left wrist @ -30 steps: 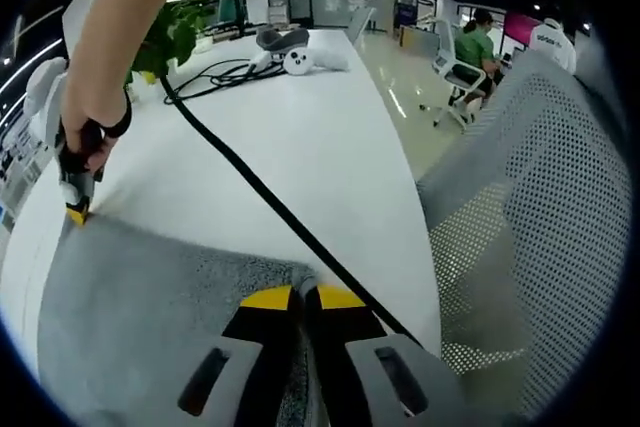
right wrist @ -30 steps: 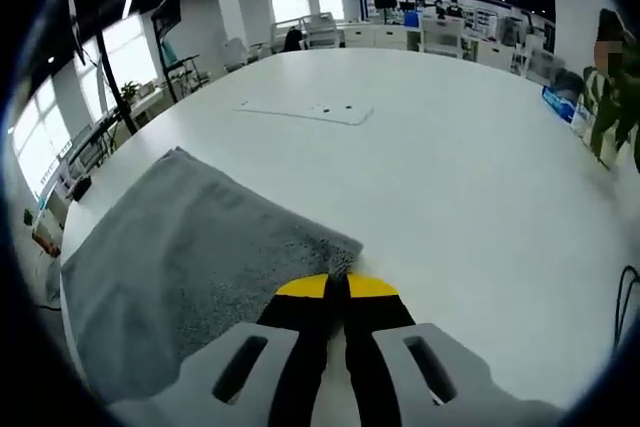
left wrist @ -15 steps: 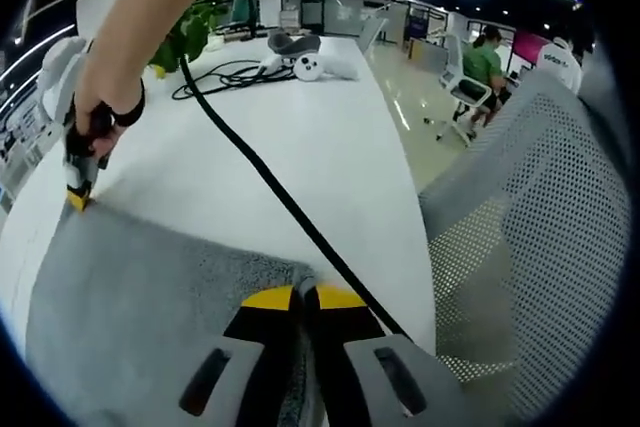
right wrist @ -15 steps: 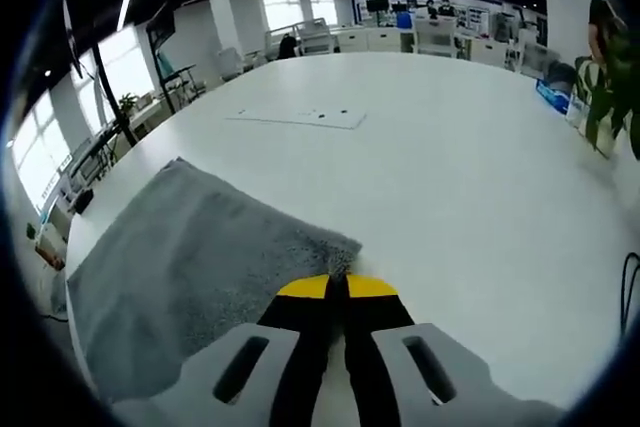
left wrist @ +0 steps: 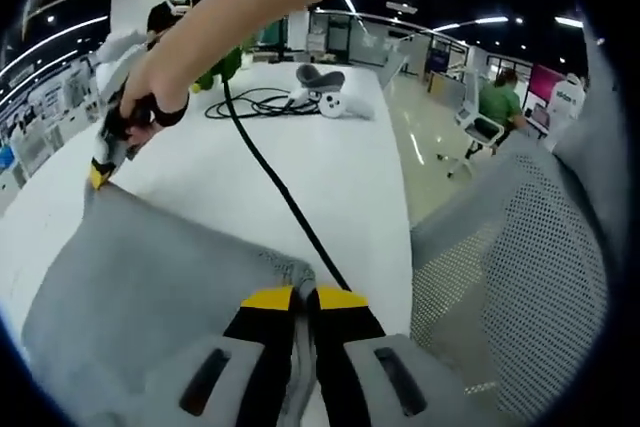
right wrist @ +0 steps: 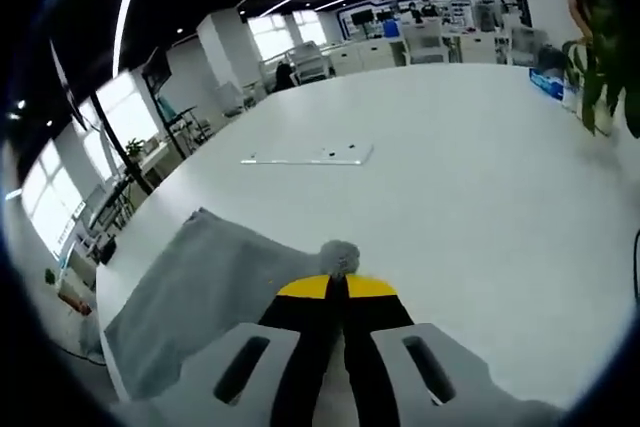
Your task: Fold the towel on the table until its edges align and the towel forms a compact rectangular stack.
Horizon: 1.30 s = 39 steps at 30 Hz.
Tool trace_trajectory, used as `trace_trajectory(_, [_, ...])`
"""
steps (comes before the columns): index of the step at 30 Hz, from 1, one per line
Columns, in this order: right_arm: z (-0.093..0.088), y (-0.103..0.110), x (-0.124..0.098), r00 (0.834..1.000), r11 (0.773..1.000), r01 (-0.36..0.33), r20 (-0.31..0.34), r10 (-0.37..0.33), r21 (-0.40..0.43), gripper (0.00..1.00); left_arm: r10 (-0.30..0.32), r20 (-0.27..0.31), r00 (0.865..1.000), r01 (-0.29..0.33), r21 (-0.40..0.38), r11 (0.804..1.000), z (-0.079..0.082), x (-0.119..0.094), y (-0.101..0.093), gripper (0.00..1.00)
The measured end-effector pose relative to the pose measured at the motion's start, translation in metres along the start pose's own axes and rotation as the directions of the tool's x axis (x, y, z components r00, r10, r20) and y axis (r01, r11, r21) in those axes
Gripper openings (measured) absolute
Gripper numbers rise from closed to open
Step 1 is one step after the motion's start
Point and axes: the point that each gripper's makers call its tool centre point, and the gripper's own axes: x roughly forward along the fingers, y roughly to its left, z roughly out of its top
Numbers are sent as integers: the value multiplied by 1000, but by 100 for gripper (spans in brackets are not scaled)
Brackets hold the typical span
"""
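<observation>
Grey, nubby terry towel (left wrist: 150, 287) sags between my left gripper (left wrist: 304, 296) and right gripper (right wrist: 337, 285), each pinching a corner over the smooth white table (right wrist: 450, 177).

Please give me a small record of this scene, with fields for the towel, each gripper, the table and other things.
towel: grey towel, two corners pinched
left gripper: left gripper shut on a towel corner
right gripper: right gripper shut on another corner, held by a hand
table: white table
other things: black cable, mesh chair, green plant
</observation>
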Motion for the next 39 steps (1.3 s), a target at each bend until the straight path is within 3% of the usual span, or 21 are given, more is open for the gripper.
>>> trace_trajectory(9, [27,31,-8,999,999,-43,31,43,-8,1,29,27,999,-29,-15,999,1,-27,-1,3])
trace_trajectory(21, [51,74,-15,994,996,-86,68,87,-18,1,85,77,993,-79,-69,994,4,-59,5,3])
trace_trajectory(28, [63,92,-12,990,994,-112,85,113,-18,1,126,103,987,-117,-82,990,5,-84,9,3])
trace_trajectory(30, [67,99,-12,989,993,-116,93,117,-16,1,137,152,979,-117,-135,984,11,-91,10,3])
trace_trajectory(39, [83,127,-6,982,988,-155,107,155,-16,1,189,171,967,-169,-126,977,9,-118,15,3])
